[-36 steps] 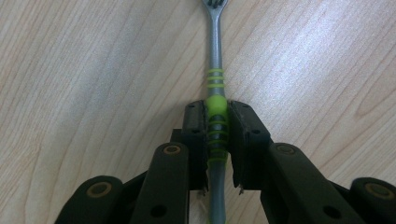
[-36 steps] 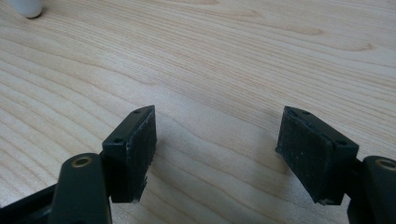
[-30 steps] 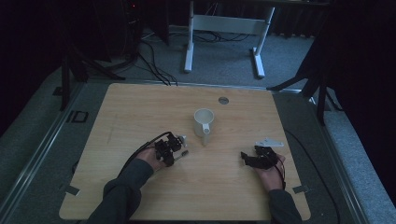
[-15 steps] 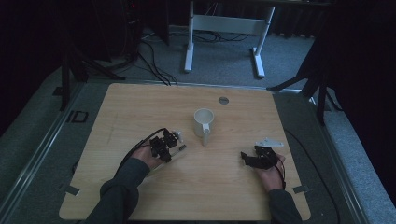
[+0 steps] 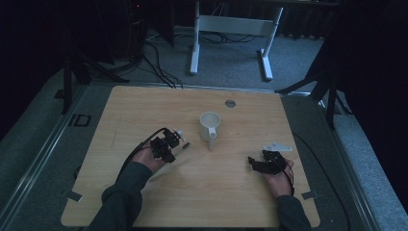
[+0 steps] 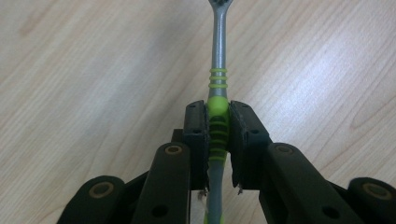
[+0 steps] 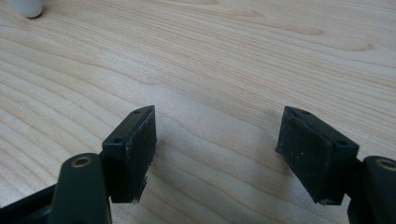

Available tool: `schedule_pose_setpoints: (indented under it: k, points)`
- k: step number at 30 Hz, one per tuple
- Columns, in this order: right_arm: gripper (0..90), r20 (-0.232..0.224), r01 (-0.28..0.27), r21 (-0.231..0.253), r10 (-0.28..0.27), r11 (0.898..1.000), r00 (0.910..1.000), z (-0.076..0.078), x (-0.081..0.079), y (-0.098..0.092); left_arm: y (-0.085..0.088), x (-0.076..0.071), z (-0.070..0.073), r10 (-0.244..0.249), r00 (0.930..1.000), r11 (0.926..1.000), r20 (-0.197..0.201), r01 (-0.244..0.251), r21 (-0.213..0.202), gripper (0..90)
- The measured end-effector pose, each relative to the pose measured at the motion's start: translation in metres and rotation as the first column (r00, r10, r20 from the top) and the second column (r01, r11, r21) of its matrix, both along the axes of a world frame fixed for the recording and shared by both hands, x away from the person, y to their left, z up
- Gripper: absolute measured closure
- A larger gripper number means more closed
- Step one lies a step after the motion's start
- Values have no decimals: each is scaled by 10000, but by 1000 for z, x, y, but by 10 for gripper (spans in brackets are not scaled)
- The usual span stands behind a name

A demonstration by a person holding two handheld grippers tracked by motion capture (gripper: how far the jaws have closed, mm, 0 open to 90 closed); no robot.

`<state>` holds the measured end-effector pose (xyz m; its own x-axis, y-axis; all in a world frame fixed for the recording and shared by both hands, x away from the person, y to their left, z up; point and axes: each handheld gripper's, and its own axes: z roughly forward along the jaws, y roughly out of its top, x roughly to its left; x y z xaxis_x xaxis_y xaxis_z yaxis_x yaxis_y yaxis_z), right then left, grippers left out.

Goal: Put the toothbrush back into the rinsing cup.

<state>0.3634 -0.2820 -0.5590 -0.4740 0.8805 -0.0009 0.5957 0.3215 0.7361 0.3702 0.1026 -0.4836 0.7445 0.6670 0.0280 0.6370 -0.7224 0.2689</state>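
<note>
Spoon [image 6: 218, 70] with the green-ringed grip is already in my left tool [image 6: 218, 135], whose pads are clamped tight on the ribbed green section, the grey metal stem running forward and its head cut off at the top of the left gripper view. From the high view I see that left tool [image 5: 166, 147] held just left of the white cup [image 5: 210, 126], which stands upright near the middle of the desk [image 5: 144, 106] with its handle pointing toward me. So I judge the pick-up as done: the spoon is gripped and looks clear of the wood, though I cannot tell how high. What seems left is carrying it across and setting it in the cup, which looks empty from above. My right tool [image 5: 262, 163] sits low at the right of the desk, and in its own view its jaws stand wide apart with nothing between them, only bare wood [image 7: 219, 70].
</note>
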Motion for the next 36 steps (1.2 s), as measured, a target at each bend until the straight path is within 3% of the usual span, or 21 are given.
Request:
schedule_pose_setpoints:
  k: [1,6,20,36]
  points:
    - [279,0,0,1,0,10000,10000,0,0,0,2,0,3,138,9998,9997,152,-135,-213,782]
    - [278,-5,5,9,-5,10000,10000,0,0,0,6,1,9,290,9991,9983,308,-274,-522,782]
    - [279,-11,3,18,-3,10000,10000,0,0,0,9,0,23,603,9945,9918,855,-501,-1172,782]
    - [279,20,-24,-9,24,10000,10000,0,0,0,14,-1,34,1233,9795,9760,1594,-907,-1978,782]
